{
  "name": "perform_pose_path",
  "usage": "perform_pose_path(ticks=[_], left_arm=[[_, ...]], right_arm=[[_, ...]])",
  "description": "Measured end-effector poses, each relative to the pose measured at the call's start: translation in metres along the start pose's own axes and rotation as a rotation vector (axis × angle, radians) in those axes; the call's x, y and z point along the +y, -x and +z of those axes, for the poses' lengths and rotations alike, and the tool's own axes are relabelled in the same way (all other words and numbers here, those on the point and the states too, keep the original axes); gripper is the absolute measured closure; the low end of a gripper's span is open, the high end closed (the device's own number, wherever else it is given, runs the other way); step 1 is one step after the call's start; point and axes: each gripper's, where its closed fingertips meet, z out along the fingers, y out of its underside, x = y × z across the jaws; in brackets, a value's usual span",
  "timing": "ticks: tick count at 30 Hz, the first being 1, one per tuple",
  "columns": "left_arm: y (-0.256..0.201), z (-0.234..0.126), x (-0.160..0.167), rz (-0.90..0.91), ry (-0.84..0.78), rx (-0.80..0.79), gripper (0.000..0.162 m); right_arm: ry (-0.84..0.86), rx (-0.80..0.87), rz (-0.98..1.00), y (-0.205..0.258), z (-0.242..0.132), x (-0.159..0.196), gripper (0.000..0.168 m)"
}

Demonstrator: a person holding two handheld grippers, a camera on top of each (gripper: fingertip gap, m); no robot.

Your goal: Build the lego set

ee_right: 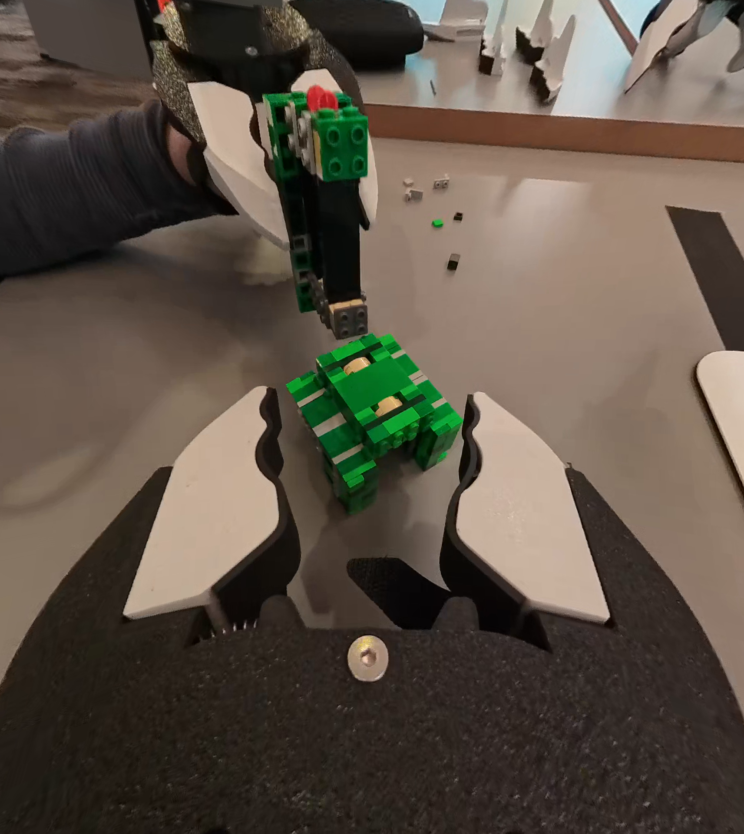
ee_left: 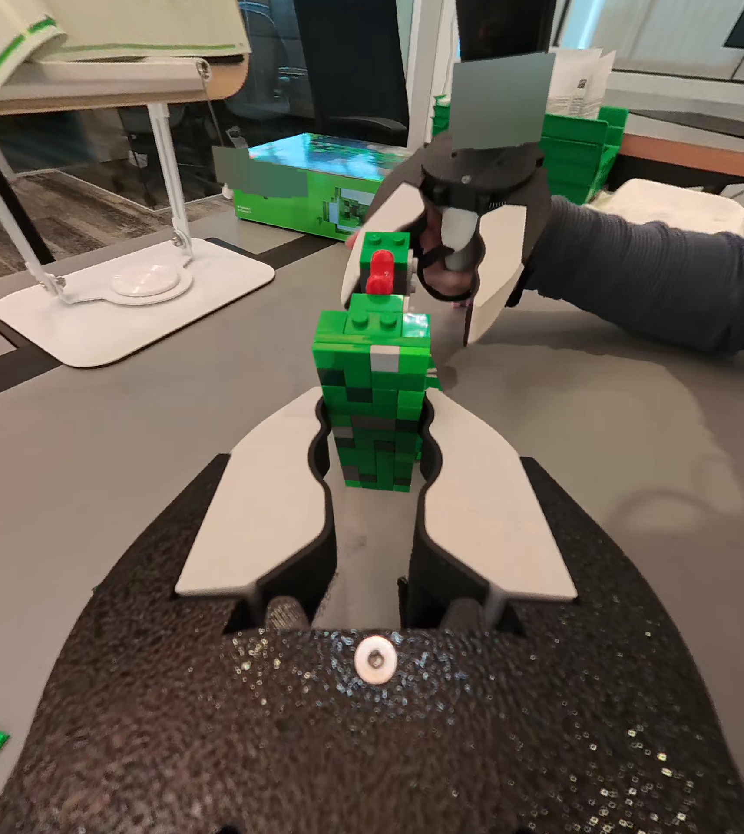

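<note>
The left gripper [ee_left: 376, 433] had its white fingers pinched on the sides of a tall green, grey and black brick column [ee_left: 376, 406], gripping it along its length so that the end with the small grey studded block [ee_right: 352, 319] stayed free to be joined. In the right wrist view that column hung tilted over the grey tabletop [ee_right: 586, 316], its grey block just above and beyond the far edge of a squat green brick base with two tan round connectors on top [ee_right: 379, 419]. The base stood on the table between the right gripper's [ee_right: 372, 433] spread fingers, which flanked it without touching, probably ready to steady it while the column was pressed on. A red piece [ee_left: 379, 271] showed at the column's far end.

A few loose small grey, black and green bricks [ee_right: 440, 212] lay farther off to the right, kept clear of the joining spot. The green set box [ee_left: 311, 194] sat at the far side of the table.
</note>
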Motion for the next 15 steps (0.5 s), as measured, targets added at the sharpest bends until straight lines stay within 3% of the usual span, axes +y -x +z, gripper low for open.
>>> perform_pose_path(ticks=[15], left_arm=[[-0.003, 0.015, -0.010, -0.047, -0.020, -0.056, 0.125]], right_arm=[[0.010, -0.071, 0.093, 0.007, 0.024, 0.009, 0.086]])
